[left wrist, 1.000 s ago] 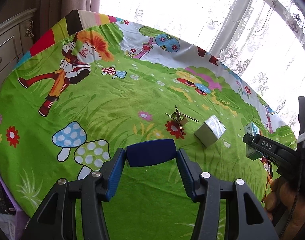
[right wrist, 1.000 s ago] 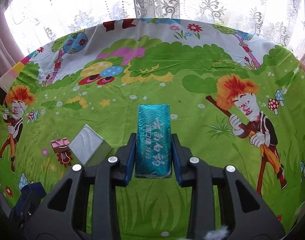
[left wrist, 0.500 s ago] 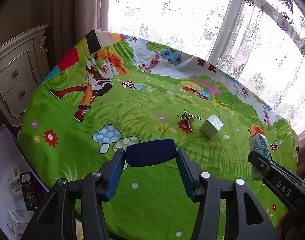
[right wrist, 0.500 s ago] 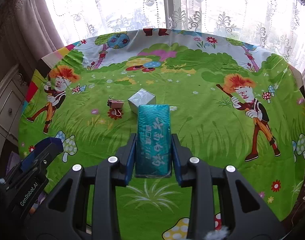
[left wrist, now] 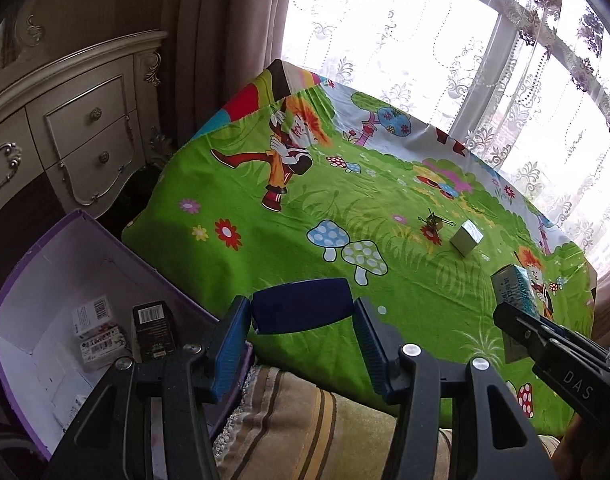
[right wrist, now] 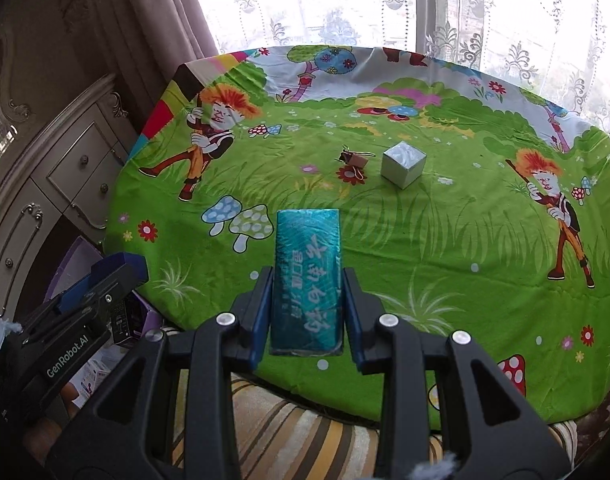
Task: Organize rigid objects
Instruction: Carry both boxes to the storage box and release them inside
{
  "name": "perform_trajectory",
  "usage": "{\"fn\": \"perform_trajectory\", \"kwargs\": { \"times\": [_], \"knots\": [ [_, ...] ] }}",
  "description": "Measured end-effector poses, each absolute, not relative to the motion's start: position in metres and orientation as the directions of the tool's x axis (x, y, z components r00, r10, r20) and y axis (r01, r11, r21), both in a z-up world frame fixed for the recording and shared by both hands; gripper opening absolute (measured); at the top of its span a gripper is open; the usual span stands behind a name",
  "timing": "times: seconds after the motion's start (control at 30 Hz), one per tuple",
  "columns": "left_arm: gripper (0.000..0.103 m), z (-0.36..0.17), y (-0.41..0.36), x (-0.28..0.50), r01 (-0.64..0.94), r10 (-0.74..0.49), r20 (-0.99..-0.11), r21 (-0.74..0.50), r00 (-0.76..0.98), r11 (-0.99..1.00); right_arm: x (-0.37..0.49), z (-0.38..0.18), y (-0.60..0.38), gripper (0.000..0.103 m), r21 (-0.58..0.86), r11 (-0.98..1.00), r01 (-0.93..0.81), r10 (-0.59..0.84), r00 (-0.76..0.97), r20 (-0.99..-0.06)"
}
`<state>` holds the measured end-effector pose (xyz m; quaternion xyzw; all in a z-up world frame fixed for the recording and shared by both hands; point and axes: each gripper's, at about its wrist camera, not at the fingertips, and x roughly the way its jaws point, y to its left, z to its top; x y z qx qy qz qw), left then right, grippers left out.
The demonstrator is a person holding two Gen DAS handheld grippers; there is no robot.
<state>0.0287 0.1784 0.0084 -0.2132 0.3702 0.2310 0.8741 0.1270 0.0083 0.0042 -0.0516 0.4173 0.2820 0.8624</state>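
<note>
My left gripper is shut on a dark blue box, held in the air over the near edge of the table beside a purple storage box. My right gripper is shut on a long teal box with white lettering, held above the near part of the green cartoon tablecloth. The teal box and the right gripper show at the right of the left wrist view. A silver cube and a binder clip lie on the cloth farther back.
The purple storage box has white inner walls and holds several small cartons. A cream dresser with drawers stands at the left. Lace curtains hang behind the table. A striped cushion lies below the table's near edge.
Both grippers have pulled back from the table and drifted left with their boxes. The table's near edge, the dresser and the purple storage box have come into view.
</note>
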Motion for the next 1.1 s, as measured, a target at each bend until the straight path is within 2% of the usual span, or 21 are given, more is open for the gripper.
{"fn": "perform_trajectory", "kwargs": {
  "times": [0.5,0.93,1.0,1.07,1.1],
  "knots": [
    [0.054,-0.002,0.275,-0.086,-0.734,0.372,-0.761,-0.195,0.531,0.650,0.030,0.004,0.103,0.037,0.140,0.632,-0.763,0.556,0.319,-0.768],
    [0.054,-0.003,0.303,-0.113,-0.786,0.412,-0.760,-0.204,0.503,0.583,-0.048,-0.021,0.178,0.037,0.135,0.352,-0.926,0.582,0.104,-0.806],
    [0.055,-0.005,0.305,-0.113,-0.796,0.414,-0.766,-0.202,0.491,0.570,-0.050,-0.026,0.180,0.040,0.137,0.342,-0.930,0.570,0.090,-0.816],
    [0.059,-0.009,0.307,-0.114,-0.806,0.408,-0.779,-0.201,0.477,0.557,-0.048,-0.029,0.177,0.059,0.133,0.351,-0.927,0.564,0.096,-0.820],
    [0.061,-0.010,0.307,-0.114,-0.806,0.404,-0.781,-0.205,0.476,0.555,-0.046,-0.029,0.175,0.062,0.129,0.362,-0.923,0.566,0.107,-0.818]
  ]
}}
